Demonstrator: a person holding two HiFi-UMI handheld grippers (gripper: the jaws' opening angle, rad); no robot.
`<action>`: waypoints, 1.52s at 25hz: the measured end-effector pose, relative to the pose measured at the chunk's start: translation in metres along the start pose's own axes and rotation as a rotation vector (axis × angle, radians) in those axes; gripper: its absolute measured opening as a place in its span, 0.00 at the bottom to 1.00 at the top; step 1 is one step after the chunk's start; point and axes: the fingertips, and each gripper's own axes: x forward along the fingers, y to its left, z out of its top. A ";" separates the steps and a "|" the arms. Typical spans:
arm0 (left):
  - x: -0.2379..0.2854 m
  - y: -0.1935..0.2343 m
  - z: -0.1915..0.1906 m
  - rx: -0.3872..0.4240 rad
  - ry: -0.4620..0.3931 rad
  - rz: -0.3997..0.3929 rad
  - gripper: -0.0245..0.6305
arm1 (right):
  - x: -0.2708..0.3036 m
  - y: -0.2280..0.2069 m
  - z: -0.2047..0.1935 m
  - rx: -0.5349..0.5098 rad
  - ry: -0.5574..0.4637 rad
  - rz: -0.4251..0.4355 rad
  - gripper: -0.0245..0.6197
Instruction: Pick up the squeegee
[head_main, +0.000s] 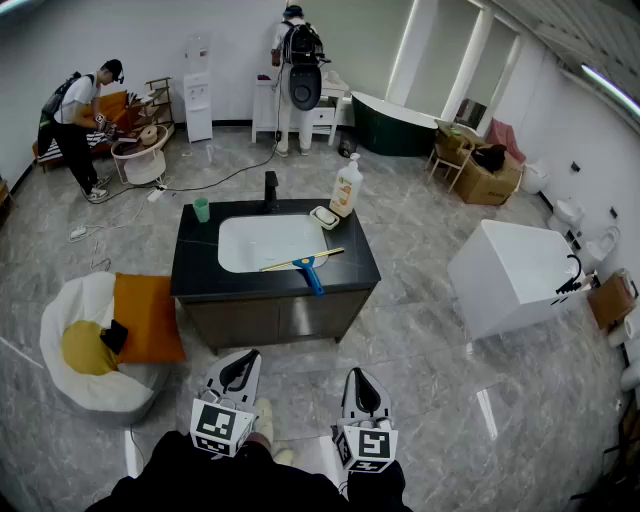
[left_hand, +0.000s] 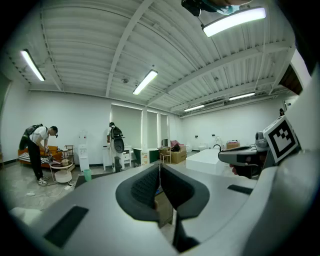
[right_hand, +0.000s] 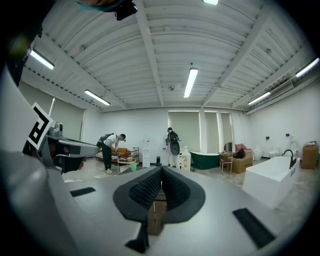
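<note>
While clenched empty, left gripper (head_main: 242, 362), right gripper (head_main: 361, 378) over grey floor (head_main: 430, 345); squeegee (head_main: 307, 266) on countertop (head_main: 198, 262).

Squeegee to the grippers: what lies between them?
In the head view, only the cabinet front and a stretch of bare floor separate the squeegee on the countertop from the left gripper and right gripper.

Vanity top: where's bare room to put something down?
Bare: the left strip of the counter, from the green cup to the front edge, beside the basin; also a narrower strip right of the squeegee. Crowded: back right, with the soap dish and bottle.
</note>
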 end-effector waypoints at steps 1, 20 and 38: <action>0.002 -0.001 -0.001 -0.001 0.001 0.000 0.08 | 0.001 -0.002 0.000 0.003 -0.001 -0.002 0.06; 0.099 0.041 0.011 -0.015 0.027 -0.012 0.08 | 0.104 -0.039 0.012 0.005 0.011 -0.009 0.06; 0.190 0.148 0.021 -0.030 0.019 -0.051 0.08 | 0.243 -0.013 0.037 -0.013 0.022 -0.023 0.06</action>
